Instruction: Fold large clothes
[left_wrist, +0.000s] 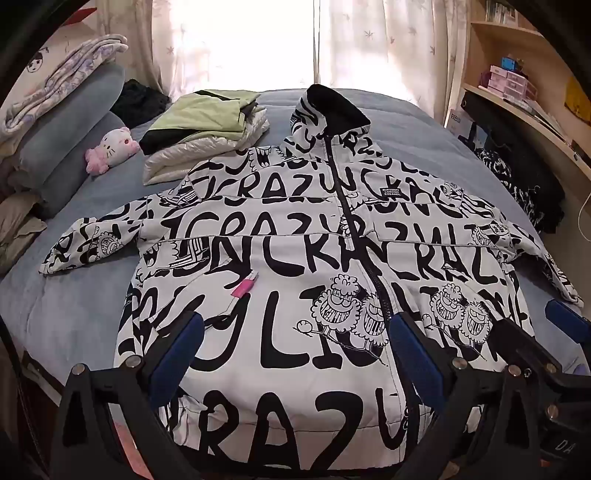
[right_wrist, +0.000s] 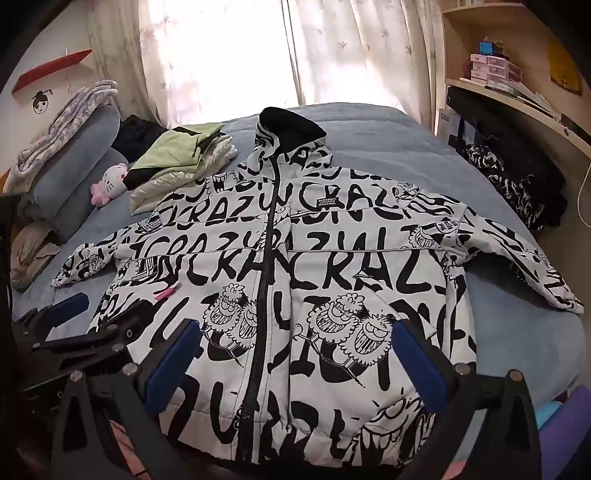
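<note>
A white puffer jacket (left_wrist: 280, 236) with black "CRAZY" lettering lies spread flat, front up and zipped, on the blue bed, sleeves out to both sides; it also shows in the right wrist view (right_wrist: 332, 258). A small pink tag (left_wrist: 243, 286) sits on its left front. My left gripper (left_wrist: 295, 343) is open above the jacket's lower left front, holding nothing. My right gripper (right_wrist: 297, 354) is open above the lower right front, holding nothing. Each gripper shows in the other's view, the right (left_wrist: 535, 332) beside the left, the left (right_wrist: 85, 317) over the jacket's left hem edge.
A folded stack of green and silver clothes (left_wrist: 207, 136) lies at the bed's far left beside a Hello Kitty plush (left_wrist: 110, 147). Grey pillows and a blanket (left_wrist: 66, 122) line the left. A dark printed garment (left_wrist: 517, 184) lies at the bed's right edge under wooden shelves (left_wrist: 517, 74).
</note>
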